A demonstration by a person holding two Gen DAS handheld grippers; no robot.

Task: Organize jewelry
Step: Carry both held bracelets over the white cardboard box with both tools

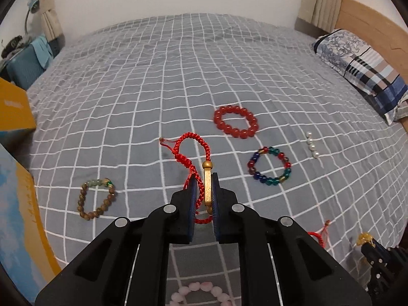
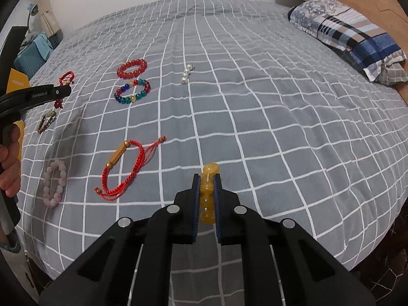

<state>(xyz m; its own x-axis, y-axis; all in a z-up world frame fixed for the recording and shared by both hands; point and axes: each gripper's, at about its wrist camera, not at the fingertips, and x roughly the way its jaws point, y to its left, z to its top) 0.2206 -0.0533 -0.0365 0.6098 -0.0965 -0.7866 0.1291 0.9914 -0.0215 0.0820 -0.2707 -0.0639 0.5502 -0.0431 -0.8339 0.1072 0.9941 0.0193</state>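
While your left gripper [image 1: 206,191] is clamped on the red braided cord bracelet with a gold tube bead [image 1: 207,187], lifted clear of the grey white-checked bedspread [image 1: 153,76], your right gripper [image 2: 207,191] pinches a yellow amber-like bead bracelet [image 2: 207,193] just above the bed's near edge. Near it, a second red cord bracelet [image 2: 119,168] lies flat.

The far half of the bed [image 2: 229,38] lies open; bracelets crowd the near left, a pillow [image 2: 352,33] blocks the right.
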